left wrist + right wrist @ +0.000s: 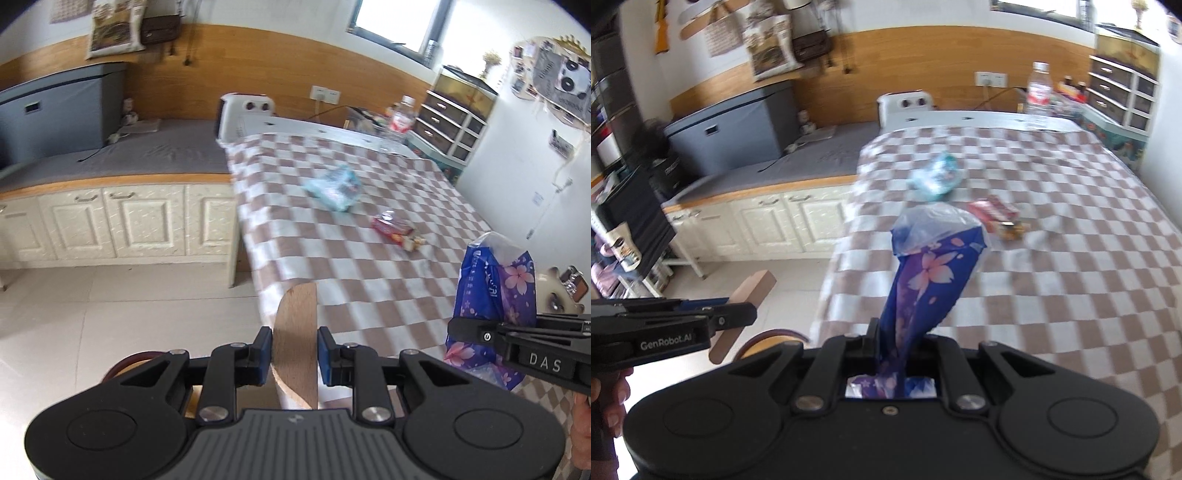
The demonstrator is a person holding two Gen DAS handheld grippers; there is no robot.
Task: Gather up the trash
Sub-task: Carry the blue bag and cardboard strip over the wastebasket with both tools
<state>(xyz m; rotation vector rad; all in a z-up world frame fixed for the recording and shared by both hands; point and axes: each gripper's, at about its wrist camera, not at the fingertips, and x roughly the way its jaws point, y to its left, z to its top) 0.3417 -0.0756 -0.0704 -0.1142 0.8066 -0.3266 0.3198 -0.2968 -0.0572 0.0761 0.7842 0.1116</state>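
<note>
Right wrist: right claw (899, 347) angled down, pinching blue wrapper (923, 280).

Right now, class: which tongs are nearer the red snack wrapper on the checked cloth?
Right. The right tongs, shut on the purple flowered bag, sit just short of the wrapper; the left tongs are farther left.

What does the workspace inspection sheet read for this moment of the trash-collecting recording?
Surface: bed with checkered blanket.
Job's things: crumpled blue wrapper and red snack wrapper lie apart on the blanket.
Clutter: water bottle at the far end.
Grippers: left claw shut on a wooden handle; right claw shut on a purple flowered bag.
Cables: one runs from the wall socket.
Surroundings: cream cabinets, drawer unit.
</note>
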